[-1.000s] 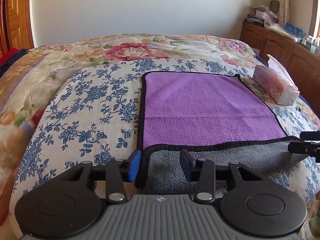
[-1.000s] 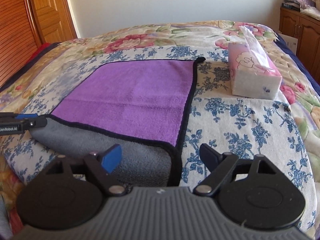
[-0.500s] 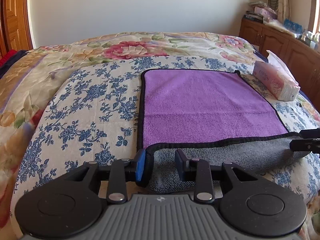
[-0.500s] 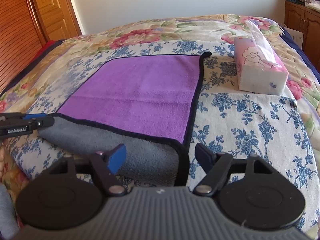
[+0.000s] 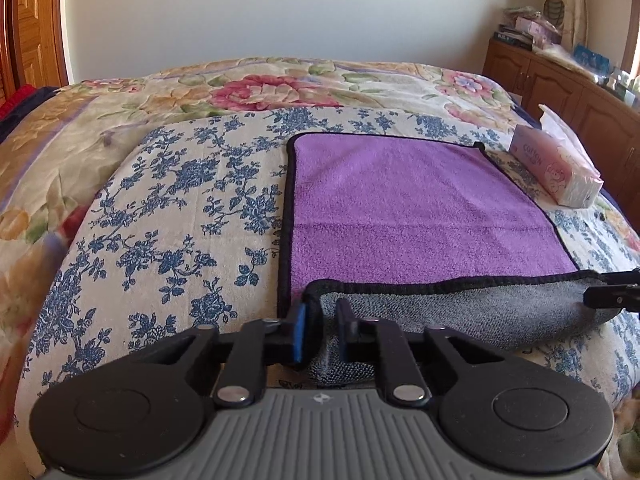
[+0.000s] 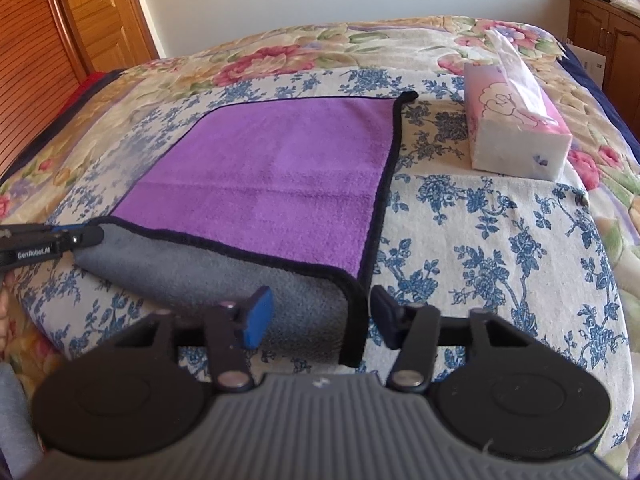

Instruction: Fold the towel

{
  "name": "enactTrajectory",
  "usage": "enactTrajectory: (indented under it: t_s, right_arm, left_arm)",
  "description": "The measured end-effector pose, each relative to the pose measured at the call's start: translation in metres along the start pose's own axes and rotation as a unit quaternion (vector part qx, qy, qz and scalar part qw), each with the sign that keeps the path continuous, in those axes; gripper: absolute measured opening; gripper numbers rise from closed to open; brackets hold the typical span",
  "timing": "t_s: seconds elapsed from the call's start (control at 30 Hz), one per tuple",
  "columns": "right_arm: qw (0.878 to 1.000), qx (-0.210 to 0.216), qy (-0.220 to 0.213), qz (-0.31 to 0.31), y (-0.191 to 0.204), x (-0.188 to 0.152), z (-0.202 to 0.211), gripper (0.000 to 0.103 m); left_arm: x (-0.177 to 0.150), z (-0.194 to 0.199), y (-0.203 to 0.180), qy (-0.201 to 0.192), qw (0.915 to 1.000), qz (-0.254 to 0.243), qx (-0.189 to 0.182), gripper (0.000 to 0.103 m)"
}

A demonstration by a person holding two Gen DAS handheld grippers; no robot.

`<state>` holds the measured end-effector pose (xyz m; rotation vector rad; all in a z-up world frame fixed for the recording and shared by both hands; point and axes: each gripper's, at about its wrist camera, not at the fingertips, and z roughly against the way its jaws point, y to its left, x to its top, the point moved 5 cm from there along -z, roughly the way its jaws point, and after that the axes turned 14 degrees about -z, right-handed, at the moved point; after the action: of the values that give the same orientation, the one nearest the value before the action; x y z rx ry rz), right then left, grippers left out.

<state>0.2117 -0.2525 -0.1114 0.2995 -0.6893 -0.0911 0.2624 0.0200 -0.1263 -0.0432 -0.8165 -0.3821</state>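
A purple towel point(image 5: 412, 216) with black trim and a grey underside lies on the bed; it also shows in the right wrist view point(image 6: 272, 184). Its near edge is rolled up and over, showing grey. My left gripper point(image 5: 322, 328) is shut on the near left corner of the towel. My right gripper point(image 6: 320, 312) has its jaws partly open around the near right corner, with the black-trimmed fold between them. The right gripper's tips show at the right edge of the left wrist view point(image 5: 612, 292), and the left gripper shows at the left edge of the right wrist view point(image 6: 48, 244).
The bed has a blue-flowered sheet point(image 5: 168, 216) over a floral quilt point(image 5: 272, 88). A pink tissue box point(image 6: 516, 128) lies right of the towel, also in the left wrist view point(image 5: 556, 168). A wooden cabinet point(image 5: 560, 84) stands at the right, a wooden door point(image 6: 92, 20) at the left.
My left gripper's jaws have closed onto the near left corner. My right gripper's jaws have narrowed around the near right corner. The near edge has lifted and rolled further over the purple side.
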Motion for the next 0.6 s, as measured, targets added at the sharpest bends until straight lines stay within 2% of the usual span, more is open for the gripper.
enactTrajectory:
  t_s: [0.07, 0.2, 0.47, 0.53, 0.6]
  right_arm:
    - [1.0, -0.001, 0.0, 0.003, 0.0005, 0.0005, 0.0005, 0.049]
    - [1.0, -0.01, 0.003, 0.008, -0.0015, 0.0004, -0.001, 0.029]
    - [1.0, -0.016, 0.004, 0.013, -0.0043, 0.0001, -0.0025, 0.02]
    - [1.0, -0.018, 0.002, 0.015, -0.0045, 0.0005, -0.0023, 0.01]
    - [1.0, -0.016, 0.002, 0.014, -0.0052, 0.0013, -0.0018, 0.009]
  left_arm:
    - [0.0011, 0.0015, -0.0014, -0.003, 1.0, -0.003, -0.002, 0.012]
    - [0.0017, 0.0016, -0.0051, -0.004, 0.9999, -0.011, -0.006, 0.008]
    - [-0.0005, -0.0002, -0.0048, -0.002, 0.9999, -0.012, -0.003, 0.008]
    - [-0.0006, 0.0002, -0.0057, -0.002, 0.9999, -0.015, -0.003, 0.007]
    - [-0.0005, 0.0006, -0.0064, -0.003, 0.9999, -0.016, -0.004, 0.006]
